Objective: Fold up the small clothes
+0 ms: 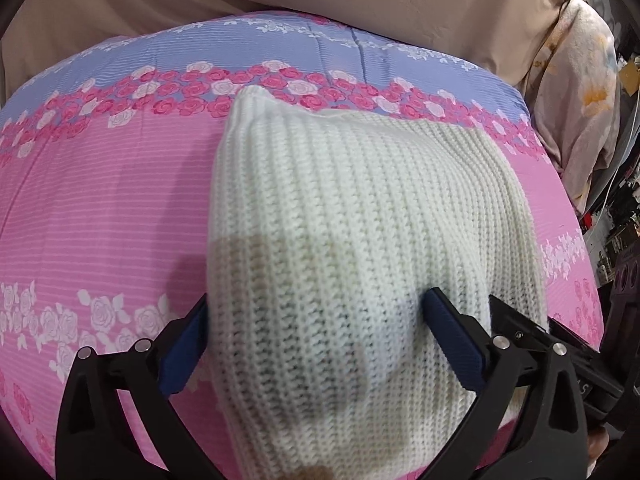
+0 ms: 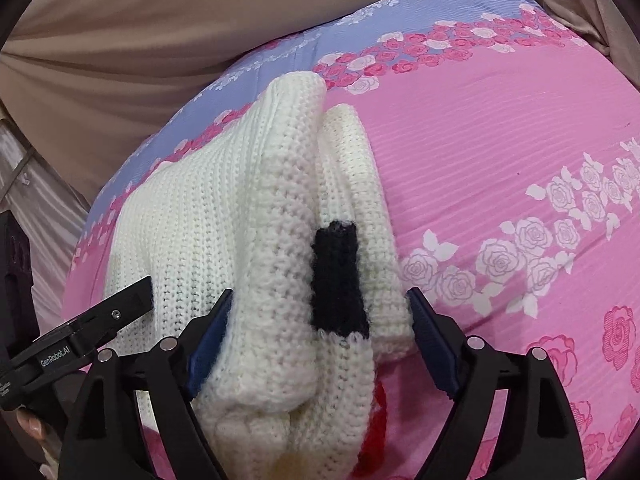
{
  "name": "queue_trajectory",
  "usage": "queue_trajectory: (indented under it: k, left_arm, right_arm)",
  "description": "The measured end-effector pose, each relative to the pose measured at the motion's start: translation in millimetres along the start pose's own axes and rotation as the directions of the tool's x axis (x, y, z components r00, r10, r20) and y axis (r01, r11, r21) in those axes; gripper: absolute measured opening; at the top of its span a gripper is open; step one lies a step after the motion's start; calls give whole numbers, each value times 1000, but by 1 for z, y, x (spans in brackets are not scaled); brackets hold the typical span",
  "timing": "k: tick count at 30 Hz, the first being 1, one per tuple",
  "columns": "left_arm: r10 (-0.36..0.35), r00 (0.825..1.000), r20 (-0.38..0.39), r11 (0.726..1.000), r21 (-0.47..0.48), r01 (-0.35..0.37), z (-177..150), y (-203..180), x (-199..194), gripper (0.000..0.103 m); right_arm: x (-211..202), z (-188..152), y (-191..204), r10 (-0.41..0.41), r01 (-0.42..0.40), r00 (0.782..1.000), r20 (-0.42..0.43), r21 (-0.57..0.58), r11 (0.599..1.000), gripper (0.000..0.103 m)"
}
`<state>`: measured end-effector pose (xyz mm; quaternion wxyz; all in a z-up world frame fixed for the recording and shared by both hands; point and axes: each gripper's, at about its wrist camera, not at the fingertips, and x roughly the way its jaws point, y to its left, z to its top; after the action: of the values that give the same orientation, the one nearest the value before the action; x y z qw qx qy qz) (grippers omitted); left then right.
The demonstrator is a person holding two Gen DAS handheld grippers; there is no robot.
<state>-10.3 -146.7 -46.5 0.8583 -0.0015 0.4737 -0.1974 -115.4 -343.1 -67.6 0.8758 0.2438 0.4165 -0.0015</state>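
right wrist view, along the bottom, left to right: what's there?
Left tool's black body → white knit garment → black knit patch → white rose print on the pink bedsheet.

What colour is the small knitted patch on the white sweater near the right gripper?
Black, on the white sweater; the patch shows best in the right wrist view, just ahead of the right gripper.

Your backdrop: a bed against draped cloth.
You face a pink and lavender rose-print bedsheet (image 1: 100, 208), beige drapes (image 2: 132, 40) behind it (softly creased), and a pale floral cloth (image 1: 576, 92) hanging at right.
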Motion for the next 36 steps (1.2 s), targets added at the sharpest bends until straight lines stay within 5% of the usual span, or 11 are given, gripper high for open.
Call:
queue_trajectory:
  k: [6, 8, 11, 14, 19, 29, 36]
  left_arm:
    - [12, 1000, 4, 1000, -8, -12, 3, -2, 3, 98]
    - [17, 1000, 10, 1000, 16, -17, 3, -5, 1, 97]
    - [20, 1000, 16, 999, 48, -21, 3, -11, -7, 86]
    - [21, 999, 28, 997, 75, -23, 4, -15, -19, 66]
    - [-31, 997, 66, 991, 135, 22, 7, -22, -45, 43]
    - [-111, 974, 196, 972, 226, 65, 16, -33, -104, 33]
    - [-49, 998, 32, 984, 174, 43, -13, 8, -61, 34]
  right_arm:
    - [4, 4, 3, 22, -22, 1000, -1, 8, 1000, 80]
    - [1, 3, 5, 39, -39, 999, 2, 4, 999, 67]
    - [-11, 2, 13, 27, -26, 999, 25, -29, 999, 49]
    - [-25, 0, 20, 14, -11, 998, 63, -43, 999, 42]
    - [-53, -4, 38, 31, -21, 992, 126, -80, 997, 40]
    - [-99, -7, 67, 6, 33, 969, 246, -152, 988, 38]
    - [-61, -45, 21, -52, 55, 995, 84, -26, 998, 42]
